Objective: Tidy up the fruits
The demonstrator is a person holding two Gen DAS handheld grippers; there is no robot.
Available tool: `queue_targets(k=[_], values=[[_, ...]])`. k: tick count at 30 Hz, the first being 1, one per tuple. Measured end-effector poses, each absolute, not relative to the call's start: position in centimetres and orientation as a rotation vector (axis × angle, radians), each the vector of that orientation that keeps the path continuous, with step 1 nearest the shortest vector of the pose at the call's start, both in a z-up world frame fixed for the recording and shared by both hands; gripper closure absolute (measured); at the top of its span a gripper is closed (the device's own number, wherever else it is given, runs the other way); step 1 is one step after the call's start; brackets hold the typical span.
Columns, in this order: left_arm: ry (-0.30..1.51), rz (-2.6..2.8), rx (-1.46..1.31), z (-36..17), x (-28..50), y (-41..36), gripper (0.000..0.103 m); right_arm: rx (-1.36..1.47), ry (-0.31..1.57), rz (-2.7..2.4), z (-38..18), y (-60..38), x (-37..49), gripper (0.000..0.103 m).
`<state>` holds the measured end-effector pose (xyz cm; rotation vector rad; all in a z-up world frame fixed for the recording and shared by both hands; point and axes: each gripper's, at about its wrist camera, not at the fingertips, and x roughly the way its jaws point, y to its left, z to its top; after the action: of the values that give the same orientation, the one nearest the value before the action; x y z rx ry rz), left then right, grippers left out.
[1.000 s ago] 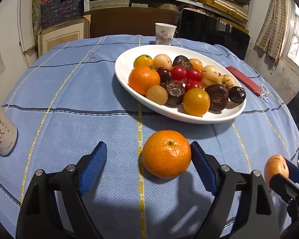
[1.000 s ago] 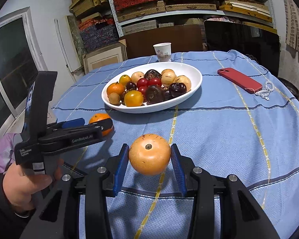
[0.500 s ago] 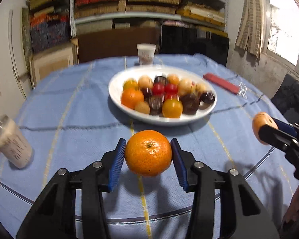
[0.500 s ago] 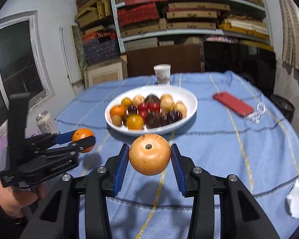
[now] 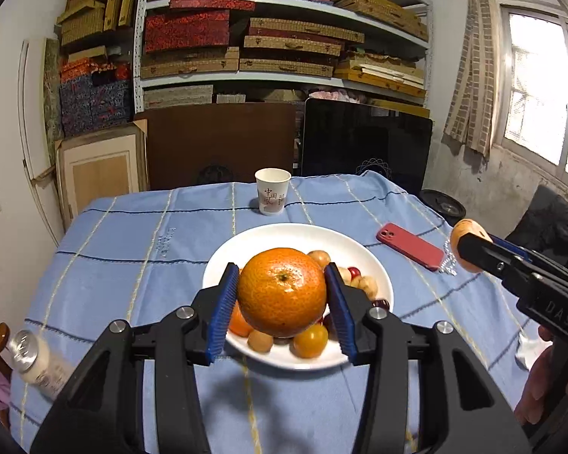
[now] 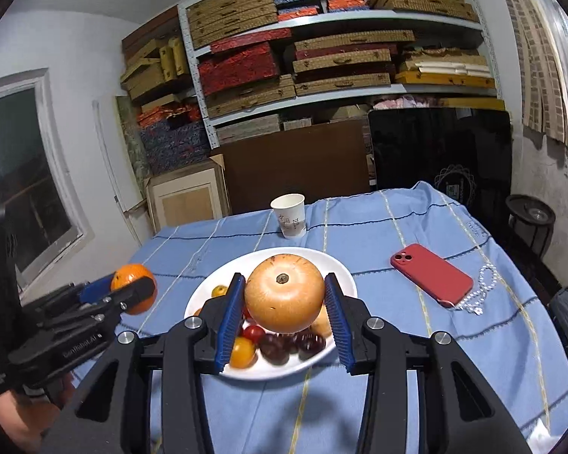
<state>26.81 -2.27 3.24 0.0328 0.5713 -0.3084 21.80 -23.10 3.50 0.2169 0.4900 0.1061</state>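
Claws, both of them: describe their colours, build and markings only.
The left claw and right claw match: matte black angular plastic frames, silver round bolts at the joints, blue ribbed pads lining each finger. White lettering marks the bodies, too blurred to read. No cables visible.

Red "中国" on paper cup [image 5: 272, 191], "DAS" on right gripper [image 5: 469, 249] body
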Motion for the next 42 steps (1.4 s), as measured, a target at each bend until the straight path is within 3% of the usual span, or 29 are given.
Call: queue_targets(k=[9,20,22,23,25,32,36,38,39,42], values=[[0.701,-0.279,0.035,-2.6,35.1,-4.9,0.058,0.187,0.612,0.129,-1.3,-21.7,29.9,0.06],[0.752,-0.278,0.028,-6.2,37.8,-4.5,0.056,0.162,0.686,0.134,-5.3,-20.8,33.2,0.06],[0.73,-0.267,0.038,-6.0,37.5,-4.6,0.032,0.148,0.682,0.135,-5.3,-20.8,33.2,0.06],[0.705,-0.248,0.049,-5.7,37.4,-4.5,0.031,0.141,0.671,0.13,-5.1,-20.8,33.1,0.057],[0.689,-0.248,0.033,-4.9,37.2,-4.0,0.028,0.13,0.639,0.112,-4.5,-21.0,32.7,0.037],[0.622,-0.226,0.076,-1.9,33.6,-3.0,0.026,0.183,0.601,0.122,-2.3,-22.1,30.0,0.036],[0.617,-0.219,0.088,-1.3,29.6,-2.2,0.011,0.139,0.585,0.135,-1.7,-21.9,26.4,0.036],[0.635,-0.214,0.082,-1.5,27.5,-1.6,0.005,0.119,0.585,0.143,-1.7,-21.5,24.4,0.029],[0.644,-0.213,0.085,-1.7,26.4,-1.4,0.005,0.103,0.589,0.146,-1.8,-21.2,23.0,0.021],[0.695,-0.185,0.106,-2.3,22.9,-0.8,0.005,0.059,0.571,0.156,-1.8,-20.1,18.8,0.015]])
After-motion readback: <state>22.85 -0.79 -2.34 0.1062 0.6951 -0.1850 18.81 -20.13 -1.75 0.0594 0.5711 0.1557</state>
